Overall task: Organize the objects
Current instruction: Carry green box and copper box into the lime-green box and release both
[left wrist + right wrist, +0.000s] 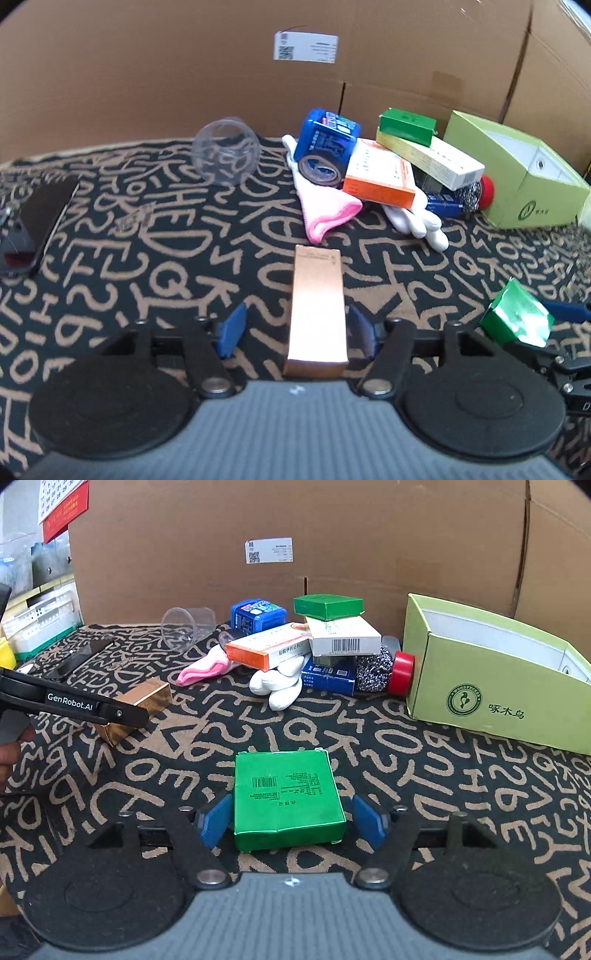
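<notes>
A long copper-coloured box (317, 310) lies on the patterned cloth between the fingers of my left gripper (295, 328). Its jaws are open: the left pad stands well clear of the box and the right pad sits close beside it. A flat green box (288, 797) lies on the cloth between the fingers of my right gripper (290, 821), also open, with a narrow gap at each side. The left wrist view catches the green box (517, 317) at the right. In the right wrist view the left gripper (110, 710) and the copper box (147, 698) are at the left.
A pile at the back holds a blue box (258, 616), an orange-and-white box (266, 646), a small green box (327, 605), a white box (343, 635), white gloves (280, 686), a pink cloth (203, 670) and a steel scourer (373, 672). An open lime-green carton (491, 686), a tipped clear cup (225, 151), a phone (33, 225) and cardboard walls (295, 524) stand around.
</notes>
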A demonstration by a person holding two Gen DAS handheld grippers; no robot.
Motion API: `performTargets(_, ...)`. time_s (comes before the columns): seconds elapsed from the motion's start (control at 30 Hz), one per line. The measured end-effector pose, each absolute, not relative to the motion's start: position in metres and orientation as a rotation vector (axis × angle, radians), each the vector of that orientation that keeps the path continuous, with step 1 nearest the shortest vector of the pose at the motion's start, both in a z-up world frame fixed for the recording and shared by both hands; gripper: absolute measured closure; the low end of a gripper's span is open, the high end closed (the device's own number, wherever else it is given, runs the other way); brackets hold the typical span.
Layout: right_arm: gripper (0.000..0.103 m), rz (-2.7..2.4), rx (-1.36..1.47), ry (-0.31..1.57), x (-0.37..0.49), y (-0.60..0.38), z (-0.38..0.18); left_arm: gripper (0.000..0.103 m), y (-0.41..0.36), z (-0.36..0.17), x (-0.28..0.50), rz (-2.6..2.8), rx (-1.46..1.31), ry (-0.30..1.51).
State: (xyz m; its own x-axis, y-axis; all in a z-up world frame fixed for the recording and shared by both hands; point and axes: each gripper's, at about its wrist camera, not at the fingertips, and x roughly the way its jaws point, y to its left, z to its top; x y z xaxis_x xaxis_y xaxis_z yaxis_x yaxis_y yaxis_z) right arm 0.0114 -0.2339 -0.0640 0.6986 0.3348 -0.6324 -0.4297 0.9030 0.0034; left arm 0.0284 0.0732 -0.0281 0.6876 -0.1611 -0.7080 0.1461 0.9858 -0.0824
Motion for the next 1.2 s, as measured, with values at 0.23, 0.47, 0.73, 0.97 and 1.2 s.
performTargets(0.23,0.029,0.432,-0.146,0.681,0.018,-0.231,-0.068,0.040,0.067,-0.030,0.033,-0.178,-0.002,0.786)
performTargets(0.47,0.033,0.445,-0.150,0.675,0.018,-0.230,-0.069,0.064,0.061,-0.030,0.033,-0.178,0.043,0.777)
performTargets(0.73,0.037,0.468,-0.126,0.679,0.014,-0.236,-0.065,0.073,0.049,-0.017,0.024,-0.257,0.046,0.780)
performTargets(0.97,0.037,0.457,-0.068,0.656,0.016,-0.270,-0.038,0.073,0.012,0.019,0.033,-0.424,0.016,0.738)
performTargets(1.2,0.037,0.362,-0.083,0.583,0.032,-0.313,0.003,0.073,-0.055,0.062,0.054,-0.571,0.050,0.686)
